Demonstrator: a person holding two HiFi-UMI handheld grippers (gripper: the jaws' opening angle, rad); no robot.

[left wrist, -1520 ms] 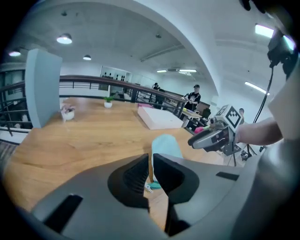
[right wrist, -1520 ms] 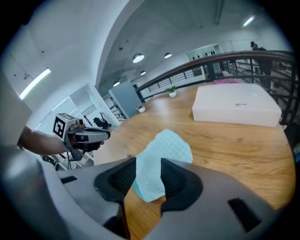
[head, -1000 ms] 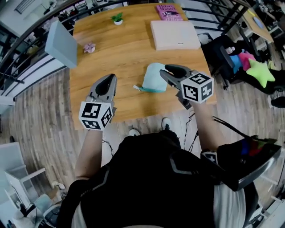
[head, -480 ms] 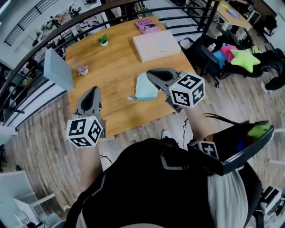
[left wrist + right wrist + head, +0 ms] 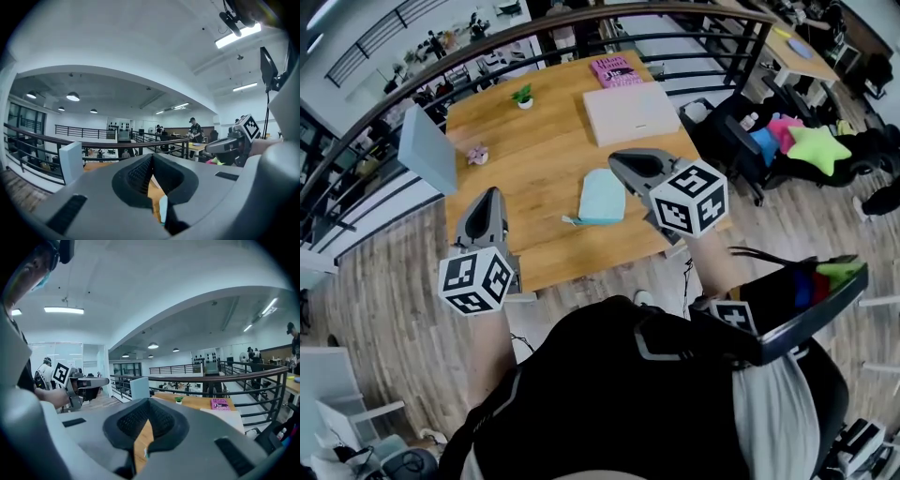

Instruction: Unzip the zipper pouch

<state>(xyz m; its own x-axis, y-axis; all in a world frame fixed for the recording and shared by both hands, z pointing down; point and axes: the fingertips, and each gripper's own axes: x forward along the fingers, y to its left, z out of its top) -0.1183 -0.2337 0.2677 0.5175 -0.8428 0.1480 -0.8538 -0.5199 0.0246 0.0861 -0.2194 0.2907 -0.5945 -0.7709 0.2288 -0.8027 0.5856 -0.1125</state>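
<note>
Near the table's front edge: I am seeing the zipper pouch [image 5: 602,197], pale blue, lying flat on the wooden table [image 5: 534,141], with a small tab [image 5: 569,221] sticking out at its lower left corner.
Zipper: I am not managing to tell from any view whether it is open or closed.
Right gripper: I am holding the right gripper [image 5: 619,164] with its tip just beside the pouch's upper right corner in the head view. Its jaws are clenched together on nothing. In its own view the right gripper [image 5: 149,405] is looking out level across the table.
Left gripper: I am holding the left gripper [image 5: 490,197] at the table's front left corner, well apart from the pouch. In its own view the left gripper [image 5: 151,161] is showing its jaws pressed together and gripping nothing, with a pale blue sliver of the pouch [image 5: 163,208] peeking through the gap beneath them.
Marker cubes: 2 are facing the head camera, 1 on each gripper.
Farther table: a pale flat box [image 5: 631,112] is lying beyond the pouch, with a pink book [image 5: 615,71] just behind it at the far edge. A potted plant [image 5: 524,97] and a pink trinket [image 5: 476,155] are sitting toward the left, and a grey-blue panel [image 5: 427,150] is standing at the left edge.
Surroundings: a railing [image 5: 487,42] is curving behind the table, and a green star cushion [image 5: 818,148] is lying off to the right.
</note>
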